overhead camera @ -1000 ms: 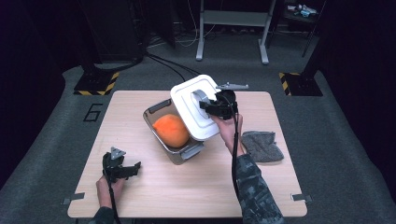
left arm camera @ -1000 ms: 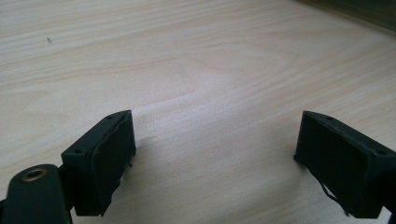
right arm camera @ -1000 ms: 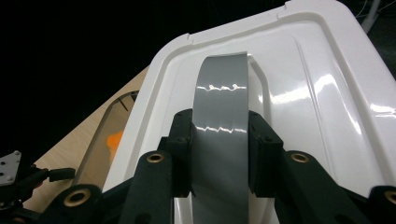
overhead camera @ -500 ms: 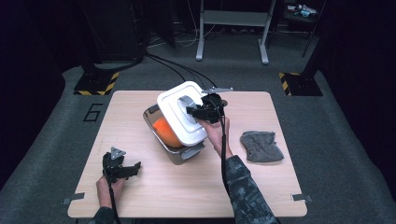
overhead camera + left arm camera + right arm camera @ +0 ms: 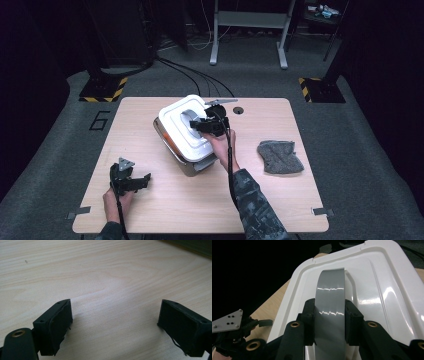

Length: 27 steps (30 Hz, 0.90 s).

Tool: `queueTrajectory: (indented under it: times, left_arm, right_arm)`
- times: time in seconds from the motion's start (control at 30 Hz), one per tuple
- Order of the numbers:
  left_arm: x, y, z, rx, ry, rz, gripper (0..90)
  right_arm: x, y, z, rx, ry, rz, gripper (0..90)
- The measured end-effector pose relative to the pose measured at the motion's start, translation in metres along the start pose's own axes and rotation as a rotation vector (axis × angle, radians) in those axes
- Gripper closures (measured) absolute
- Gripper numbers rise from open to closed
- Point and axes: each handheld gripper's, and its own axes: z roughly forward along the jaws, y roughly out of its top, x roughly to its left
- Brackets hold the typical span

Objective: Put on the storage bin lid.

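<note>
- Where the right gripper (image 5: 329,322) closes its two black jaws, they press from either side on the grey arched band handle (image 5: 329,302) of the white square plastic lid (image 5: 384,290), so the lid is firmly held.
- In the high view the right gripper (image 5: 202,125) carries that lid (image 5: 182,131) over the clear rectangular plastic container (image 5: 192,167), tilted, its far edge higher than its near one.
- The lid covers most of the container; only a thin orange sliver (image 5: 169,143) shows under its left edge, and I cannot tell whether lid and rim are touching.
- The left gripper (image 5: 115,325) has its jaws spread wide with nothing between them, just bare wood beneath.
- In the high view the left gripper (image 5: 142,181) rests low near the front left corner of the pale wooden table (image 5: 150,215), well apart from the container.
- A grey crumpled cloth (image 5: 280,156) lies to the right of the container, apart from it and near the table's right edge.
- Open tabletop lies between the container and the left gripper, and along the front edge.
- The right forearm in its camouflage-patterned sleeve (image 5: 255,205) crosses the front right part of the table.
</note>
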Motion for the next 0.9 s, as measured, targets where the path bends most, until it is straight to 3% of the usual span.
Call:
queueTrajectory:
  times: [0.63,0.9]
  left_arm:
    - [0.0,0.0,0.0,0.006,-0.005,0.004,11.6]
    - [0.0,0.0,0.0,0.005,-0.004,0.004,11.6]
  right_arm:
    - [0.003,-0.007,0.023,0.042,0.021,0.043,66.9]
    - [0.006,-0.008,0.029,0.064,0.028,0.03,66.8]
